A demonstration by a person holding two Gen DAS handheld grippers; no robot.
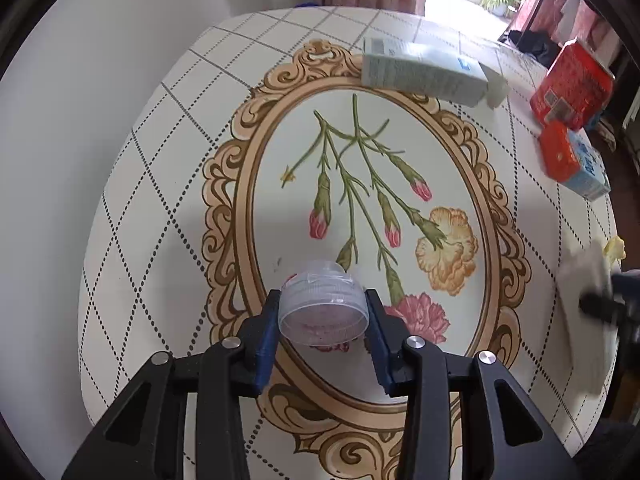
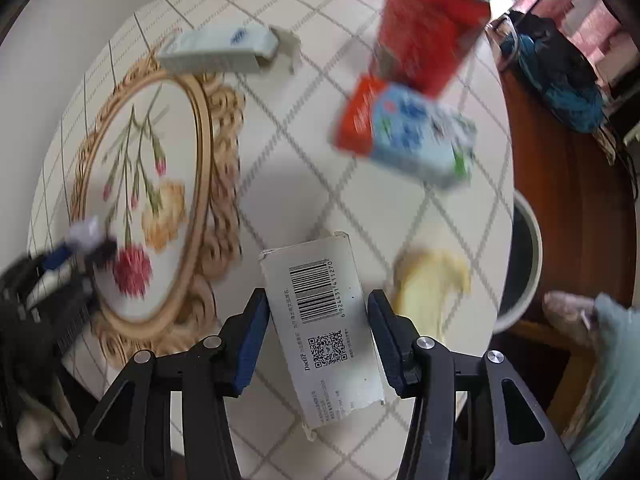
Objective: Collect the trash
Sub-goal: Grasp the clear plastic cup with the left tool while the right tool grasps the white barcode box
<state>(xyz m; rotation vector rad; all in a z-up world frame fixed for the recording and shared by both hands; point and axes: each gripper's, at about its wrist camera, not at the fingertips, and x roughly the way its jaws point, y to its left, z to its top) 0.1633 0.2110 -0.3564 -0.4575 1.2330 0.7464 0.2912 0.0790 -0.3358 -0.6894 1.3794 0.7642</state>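
A clear plastic cap (image 1: 320, 312) sits between the blue pads of my left gripper (image 1: 322, 300), which is shut on it just above the flowered tablecloth (image 1: 168, 160). The right wrist view shows that gripper blurred at the left edge (image 2: 80, 248). My right gripper (image 2: 317, 298) points down over the table and is shut on a white box (image 2: 324, 320) with a barcode and a QR code. Both pads touch the box's long sides, and the box looks sharp against the blurred table. That box also appears, blurred, at the right edge of the left wrist view (image 1: 584, 276).
On the table lie a pale flat carton (image 1: 424, 72) (image 2: 218, 50), a red can (image 1: 572, 84) (image 2: 432, 24), a red and blue drink carton (image 1: 576, 160) (image 2: 404, 132) and a yellow peel (image 2: 432, 280). A white-rimmed bin (image 2: 528, 256) stands beyond the right table edge.
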